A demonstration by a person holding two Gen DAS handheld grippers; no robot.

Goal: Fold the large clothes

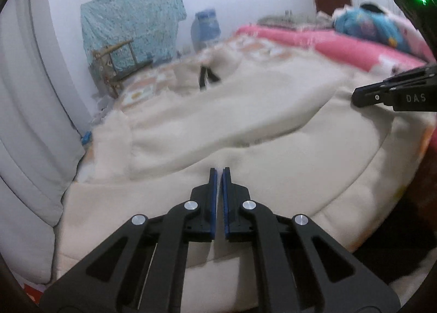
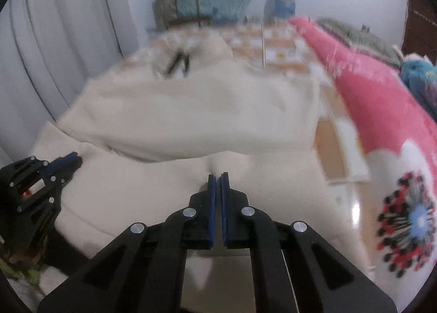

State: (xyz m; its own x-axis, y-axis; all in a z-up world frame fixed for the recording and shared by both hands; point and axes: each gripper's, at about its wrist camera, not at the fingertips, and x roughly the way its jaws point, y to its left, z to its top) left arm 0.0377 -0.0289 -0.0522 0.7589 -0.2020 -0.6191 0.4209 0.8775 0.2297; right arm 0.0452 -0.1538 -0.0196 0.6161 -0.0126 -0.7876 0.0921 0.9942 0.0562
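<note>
Left gripper (image 1: 219, 172) low, fingers nearly together, right gripper (image 2: 218, 177) alongside, fingers pinched close too

The cream garment (image 1: 245, 111) is a thick, fleecy top spread across the bed, partly folded: a long sleeve lies crosswise over the body in a soft ridge. Its near hem hangs curved over the bed edge. At the far end, dark drawstrings (image 2: 179, 63) mark what looks like a hood or collar, though blur hides the detail. The cloth is slightly pinched into small creases at the near middle.
</note>
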